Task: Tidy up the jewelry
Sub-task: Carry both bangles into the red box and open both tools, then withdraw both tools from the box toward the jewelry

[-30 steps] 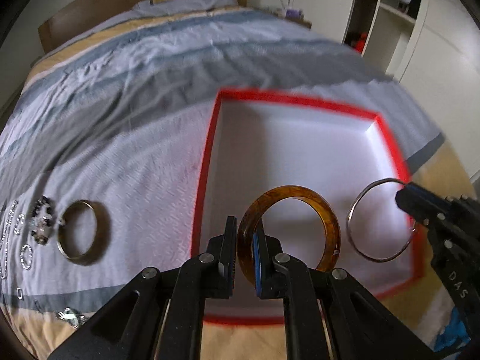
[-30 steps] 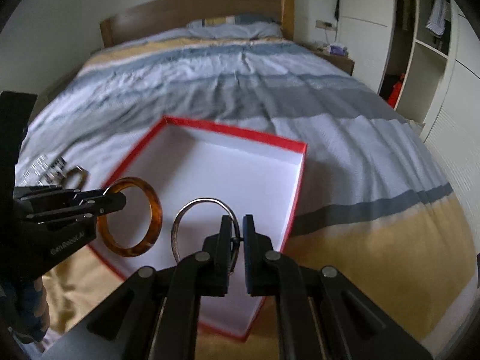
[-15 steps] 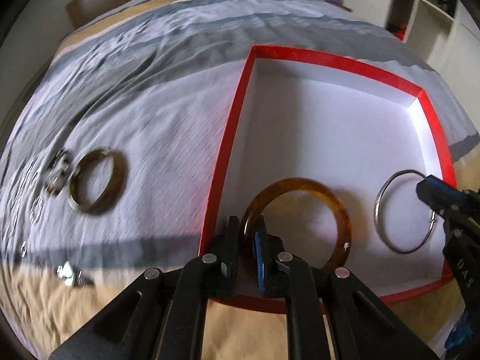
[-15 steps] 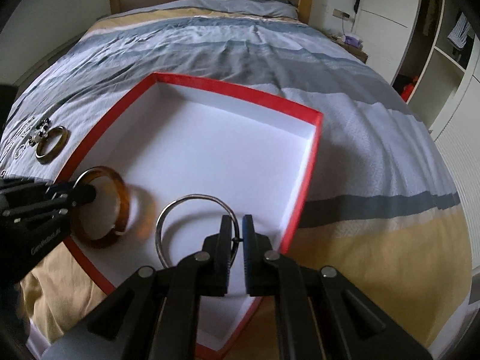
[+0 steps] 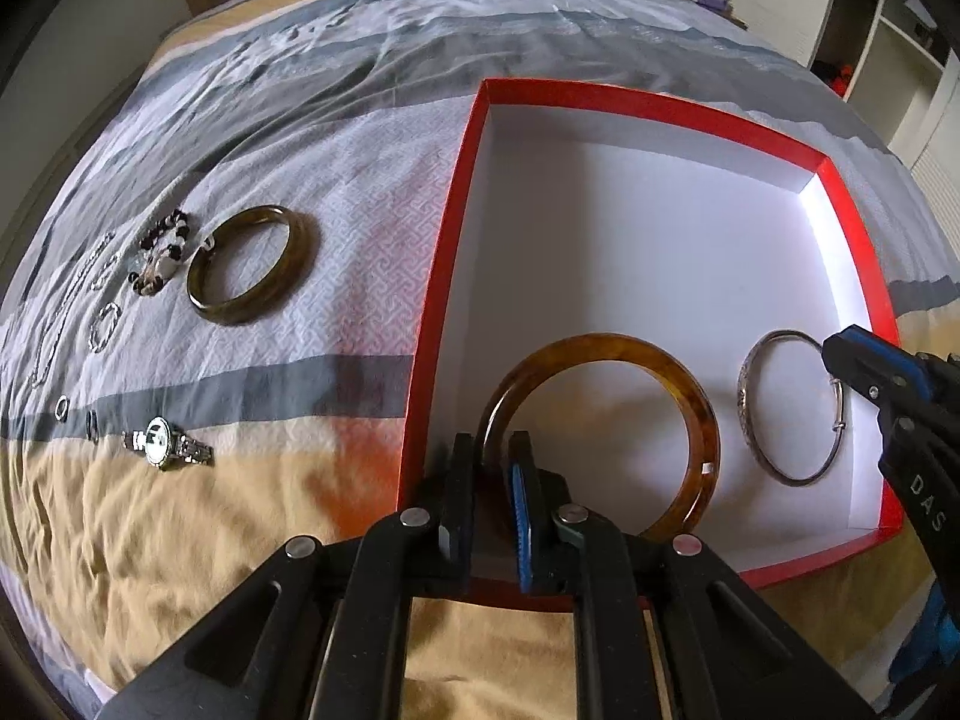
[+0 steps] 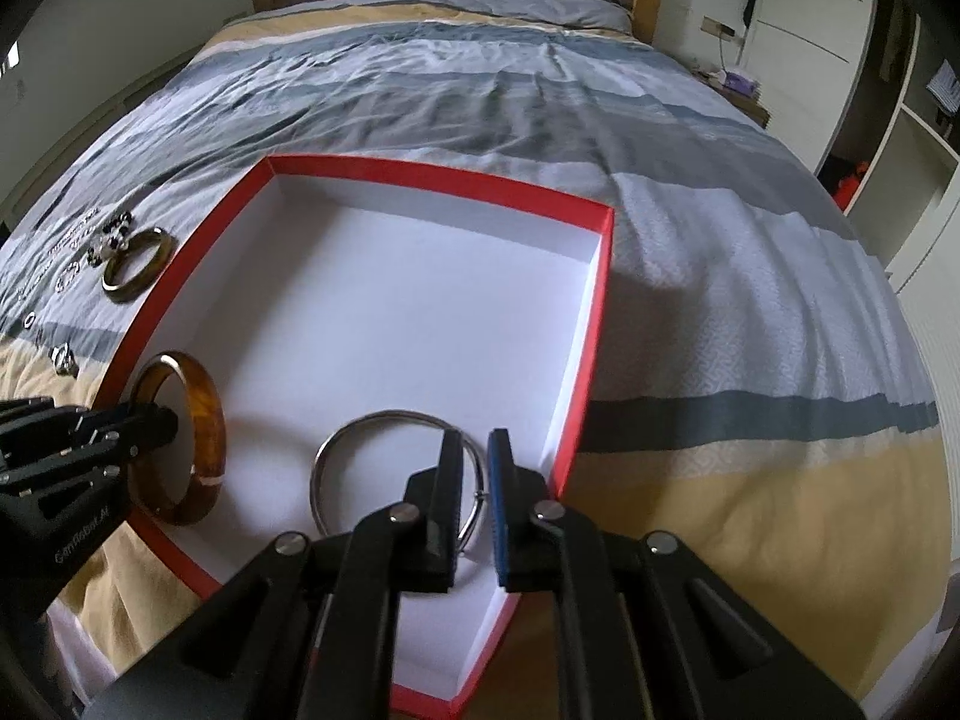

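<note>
Red box (image 5: 852,252): amber bangle (image 5: 660,360), silver bangle (image 5: 750,408) inside, otherwise bare.

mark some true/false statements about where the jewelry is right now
1. The amber bangle sits between the left gripper's jaws. True.
2. The silver bangle lies on the bedspread, outside the red box. False: it is inside the box, at the right gripper.
3. A wristwatch lies on the bedspread, outside the box. True.
4. The dark olive bangle is in the box. False: it lies on the bedspread, left of the box.
</note>
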